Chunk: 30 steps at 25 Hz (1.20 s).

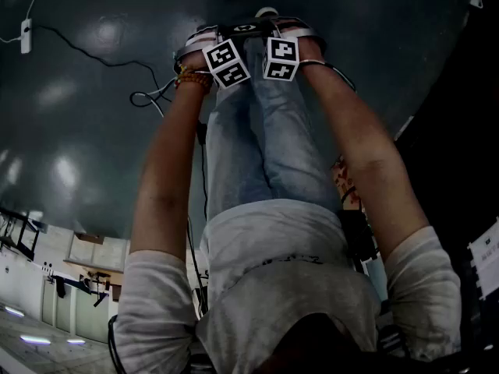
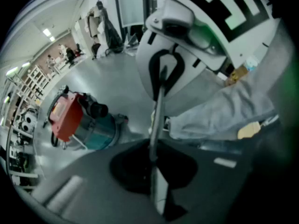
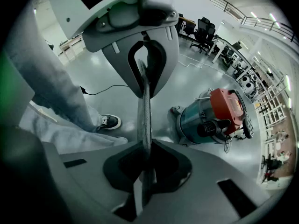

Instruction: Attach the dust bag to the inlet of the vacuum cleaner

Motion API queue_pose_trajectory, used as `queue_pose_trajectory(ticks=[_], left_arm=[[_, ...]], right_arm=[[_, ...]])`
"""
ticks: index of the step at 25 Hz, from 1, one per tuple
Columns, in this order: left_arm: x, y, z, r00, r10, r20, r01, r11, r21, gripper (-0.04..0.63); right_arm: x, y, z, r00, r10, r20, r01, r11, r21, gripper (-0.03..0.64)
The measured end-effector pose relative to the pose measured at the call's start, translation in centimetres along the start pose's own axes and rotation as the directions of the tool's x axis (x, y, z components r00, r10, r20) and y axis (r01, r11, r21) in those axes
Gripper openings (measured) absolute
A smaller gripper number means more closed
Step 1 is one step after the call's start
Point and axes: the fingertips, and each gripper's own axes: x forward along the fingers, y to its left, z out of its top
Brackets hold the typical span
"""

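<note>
The vacuum cleaner (image 2: 81, 122) lies on its side on the grey floor, with a red top, a teal drum and a black round inlet (image 2: 96, 109). The right gripper view shows the same vacuum cleaner (image 3: 212, 118) and its inlet (image 3: 208, 129). A thin grey dust bag (image 2: 158, 111), seen edge-on, spans between the two grippers well above the floor. My left gripper (image 2: 154, 160) is shut on one edge of it. My right gripper (image 3: 145, 155) is shut on the opposite edge of the dust bag (image 3: 144, 111). The grippers face each other, marker cubes (image 1: 226, 62) (image 1: 281, 58) side by side, pointing steeply down.
The person's jeans (image 3: 56, 101) and a dark shoe (image 3: 108, 122) stand close beside the grippers. A black cable (image 1: 93, 57) runs over the floor to a white power strip (image 1: 26, 36). Office chairs (image 3: 201, 29) and shelving (image 2: 28, 92) lie further off.
</note>
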Motion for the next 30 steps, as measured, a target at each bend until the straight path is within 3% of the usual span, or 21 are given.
queue_pose_trajectory(ticks=[12, 22, 27, 30], left_arm=[[5.3, 8.8, 6.0, 0.998, -0.035, -0.055, 0.034, 0.999, -0.016, 0.025], [8.7, 16.8, 4.9, 0.996, -0.068, -0.053, 0.063, 0.994, -0.086, 0.025], [9.6, 20.2, 4.8, 0.997, -0.063, -0.045, 0.060, 0.995, -0.075, 0.023], [9.3, 20.5, 5.1, 0.995, -0.084, -0.052, 0.082, 0.996, -0.033, 0.023]], right_arm=[[3.0, -10.3, -6.5, 0.999, 0.034, 0.038, -0.029, 0.993, -0.111, 0.029], [7.2, -17.7, -5.9, 0.996, 0.083, 0.035, -0.083, 0.997, -0.012, 0.029], [9.4, -21.0, -5.9, 0.995, 0.090, 0.053, -0.091, 0.996, 0.013, 0.029], [9.6, -21.3, -6.0, 0.992, 0.118, 0.052, -0.120, 0.992, 0.045, 0.031]])
